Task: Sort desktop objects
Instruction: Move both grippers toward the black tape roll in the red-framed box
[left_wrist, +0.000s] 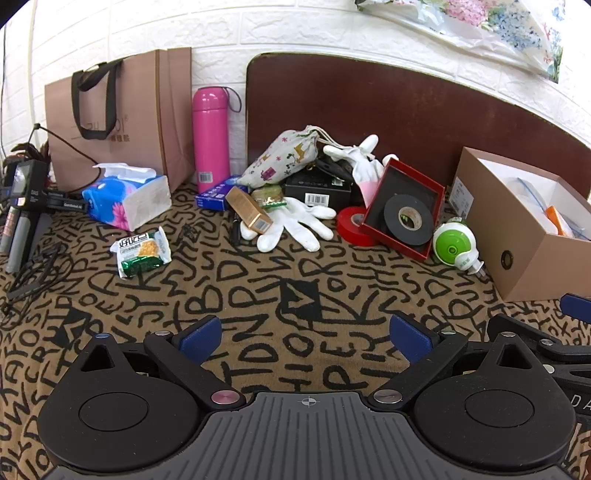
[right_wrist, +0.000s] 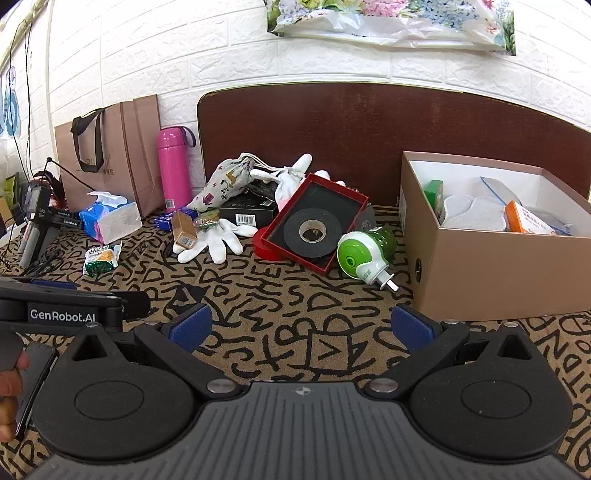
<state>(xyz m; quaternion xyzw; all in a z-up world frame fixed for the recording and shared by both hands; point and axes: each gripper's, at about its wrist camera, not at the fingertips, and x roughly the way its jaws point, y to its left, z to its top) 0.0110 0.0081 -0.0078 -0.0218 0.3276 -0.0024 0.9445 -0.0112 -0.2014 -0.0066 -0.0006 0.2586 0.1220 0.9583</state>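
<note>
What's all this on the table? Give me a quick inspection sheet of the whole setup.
Surface: letter-patterned cloth.
Job's things: black tape roll in tilted red tray; white glove; green plug-in device; snack packet.
Clutter: tissue pack, pink flask, paper bag, part-filled cardboard box.
Grippers: left gripper and right gripper open, empty.
Cables: black cable, left edge.
Surroundings: white brick wall.

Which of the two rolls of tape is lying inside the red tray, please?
The black roll of tape lies inside the red tray; the red roll of tape sits on the cloth, partly tucked beneath that tray.
</note>
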